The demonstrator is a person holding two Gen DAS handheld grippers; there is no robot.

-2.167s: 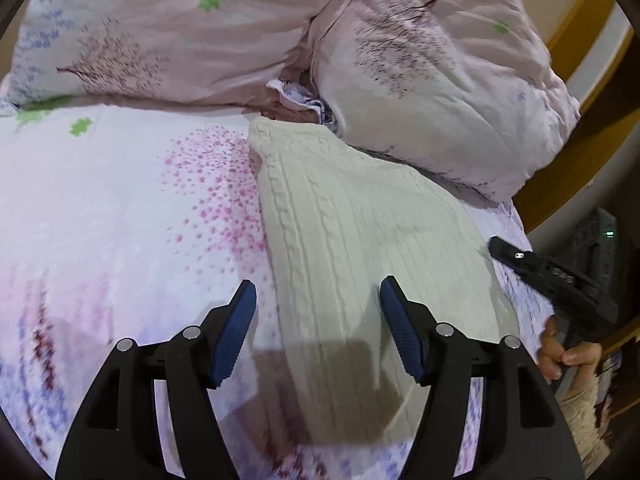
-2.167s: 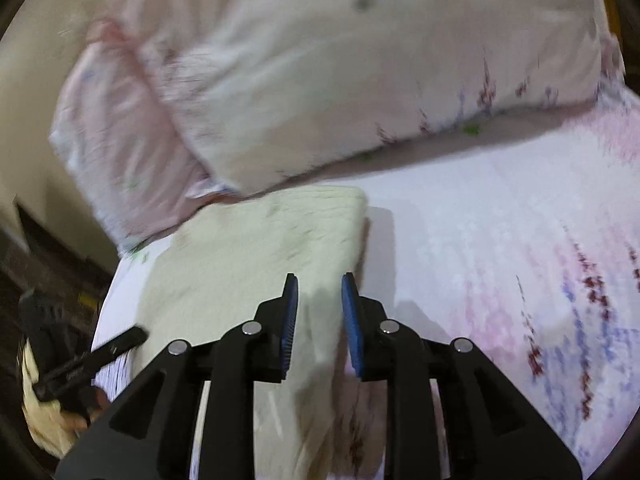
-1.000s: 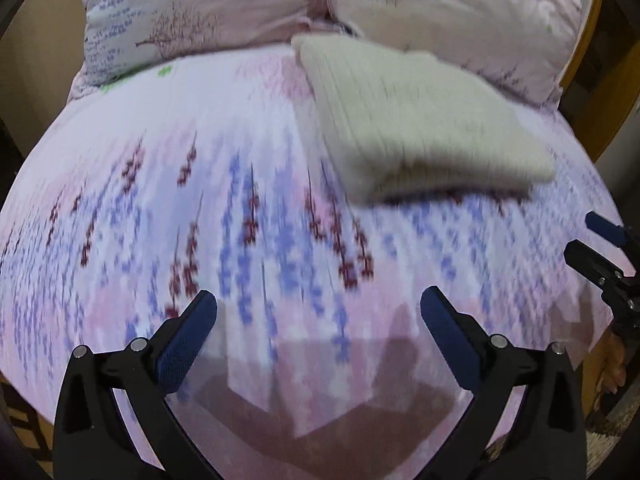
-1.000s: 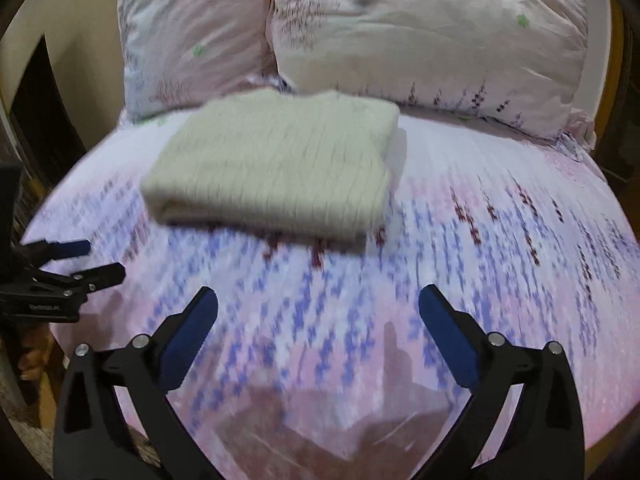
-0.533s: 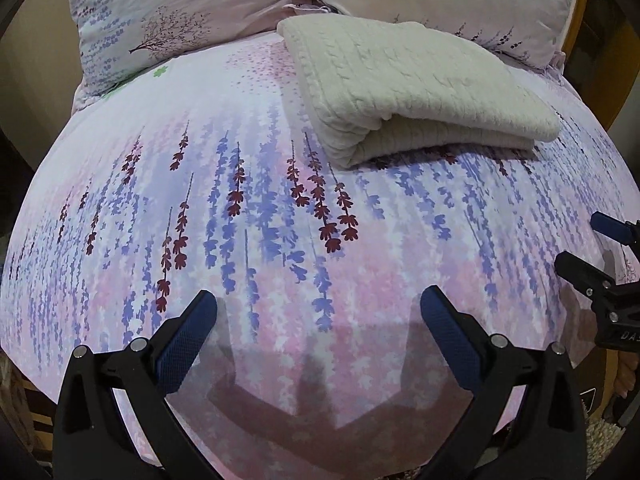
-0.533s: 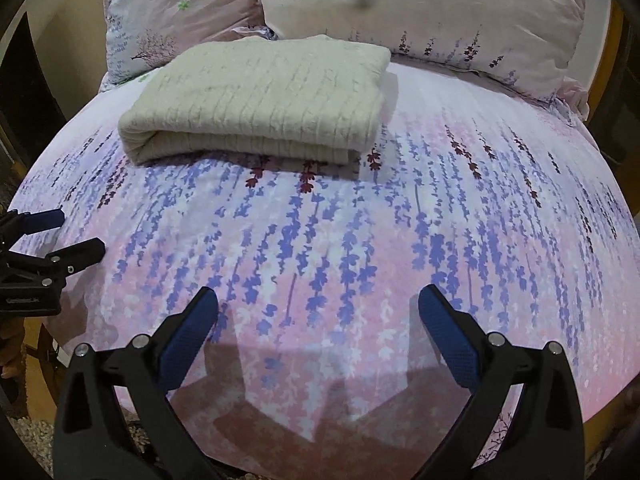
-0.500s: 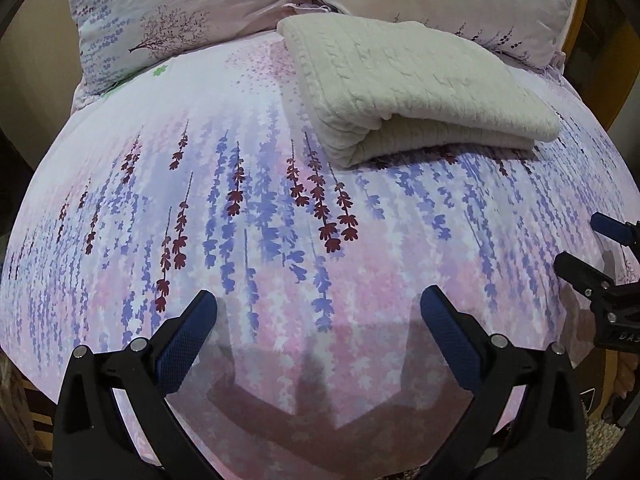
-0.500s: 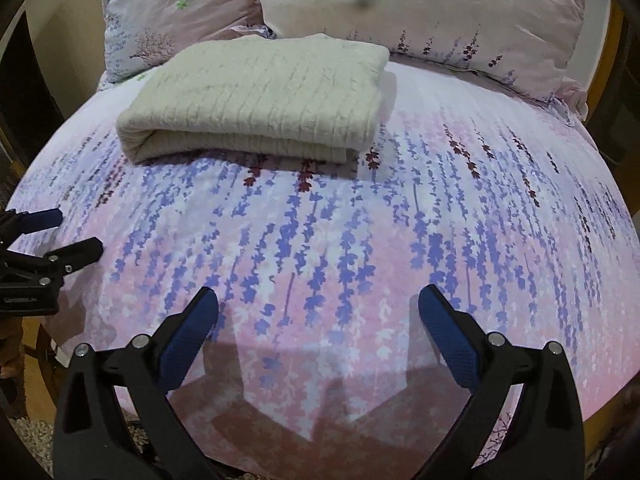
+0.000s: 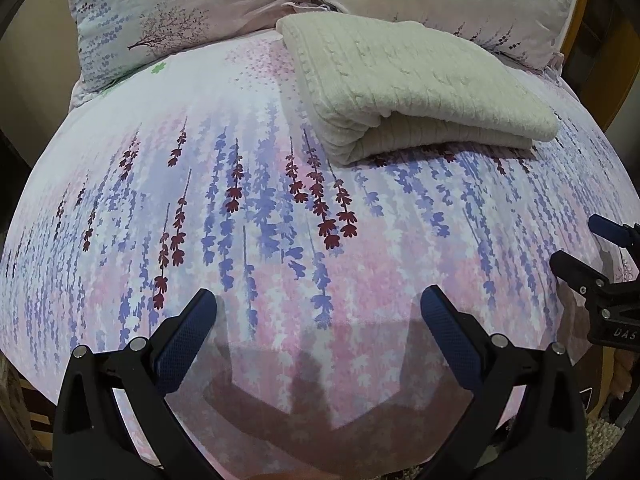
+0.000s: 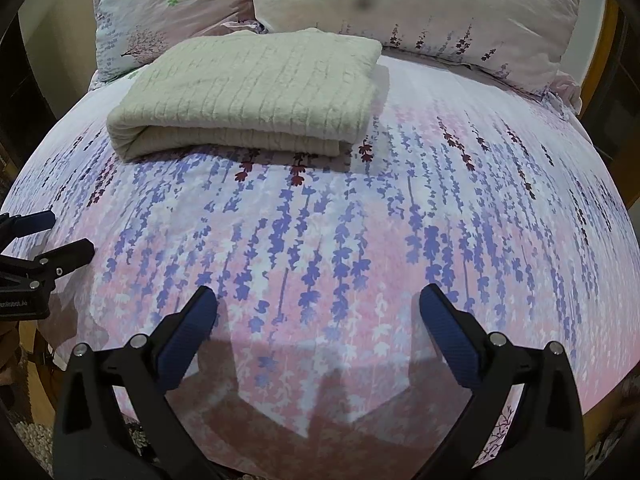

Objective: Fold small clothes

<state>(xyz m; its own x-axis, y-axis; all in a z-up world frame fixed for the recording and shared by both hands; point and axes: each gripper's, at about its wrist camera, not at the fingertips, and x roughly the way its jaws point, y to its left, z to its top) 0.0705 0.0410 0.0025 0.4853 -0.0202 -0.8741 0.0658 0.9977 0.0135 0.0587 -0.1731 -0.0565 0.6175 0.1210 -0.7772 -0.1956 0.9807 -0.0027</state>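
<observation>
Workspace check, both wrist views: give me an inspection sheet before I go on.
Surface: bed with a floral sheet, smooth.
Job's things: cream knit sweater folded into a flat rectangle, lying near the pillows.
Clutter: nothing seen.
Grippers: left gripper open, empty, over the near edge of the bed; right gripper open, empty, likewise. Neither touches the sweater.
Cables: nothing seen.
Surroundings: two pillows at the head; wooden bed frame at the right; wall behind.
</observation>
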